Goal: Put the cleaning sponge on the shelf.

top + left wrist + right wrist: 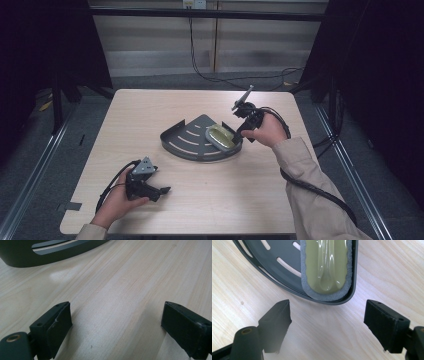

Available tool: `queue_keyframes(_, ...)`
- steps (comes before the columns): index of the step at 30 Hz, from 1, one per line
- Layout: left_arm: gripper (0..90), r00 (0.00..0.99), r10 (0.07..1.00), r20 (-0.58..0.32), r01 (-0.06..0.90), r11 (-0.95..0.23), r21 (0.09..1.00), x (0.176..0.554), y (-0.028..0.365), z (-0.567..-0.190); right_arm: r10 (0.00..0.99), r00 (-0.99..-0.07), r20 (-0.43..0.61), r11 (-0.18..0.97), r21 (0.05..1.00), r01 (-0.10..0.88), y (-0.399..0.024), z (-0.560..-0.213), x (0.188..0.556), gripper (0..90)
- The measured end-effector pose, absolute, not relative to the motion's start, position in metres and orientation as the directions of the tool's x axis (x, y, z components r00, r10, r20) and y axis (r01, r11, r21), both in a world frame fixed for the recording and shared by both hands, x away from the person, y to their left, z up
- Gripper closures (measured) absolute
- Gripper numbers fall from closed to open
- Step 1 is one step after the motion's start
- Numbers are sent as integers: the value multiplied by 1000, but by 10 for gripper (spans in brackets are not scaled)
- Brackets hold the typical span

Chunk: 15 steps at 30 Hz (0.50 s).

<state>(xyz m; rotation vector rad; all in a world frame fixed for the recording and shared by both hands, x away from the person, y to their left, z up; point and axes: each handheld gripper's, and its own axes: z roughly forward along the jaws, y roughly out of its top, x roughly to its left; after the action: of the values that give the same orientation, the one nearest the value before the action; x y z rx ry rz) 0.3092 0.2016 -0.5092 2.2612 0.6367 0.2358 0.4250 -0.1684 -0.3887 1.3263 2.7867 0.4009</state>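
- A dark slotted corner tray is seen at the centre of the high view, resting on the wooden table.
- A yellow-green sponge pad with a grey edge is seen lying inside the tray, at its right corner; in the right gripper view it fills the upper middle of the frame, pressed against the tray's rim.
- The placing of the pad in the tray is judged to be done, since the pad lies flat and nothing grips it.
- The right gripper is held just right of the tray in the high view; its jaws are spread wide with bare table between them, just short of the tray's corner.
- The left gripper is rested at the lower left of the high view, well apart from the tray; its jaws are likewise spread and empty.
- Little is judged to be left, beyond clearing the right gripper away.
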Motion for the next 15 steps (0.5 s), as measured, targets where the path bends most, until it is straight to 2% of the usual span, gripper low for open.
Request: queue_keyframes(15,90,858,513,-26,371,-583,723,309,201,-510,763,-639,93,602,255,756,-187,-391,410,213)
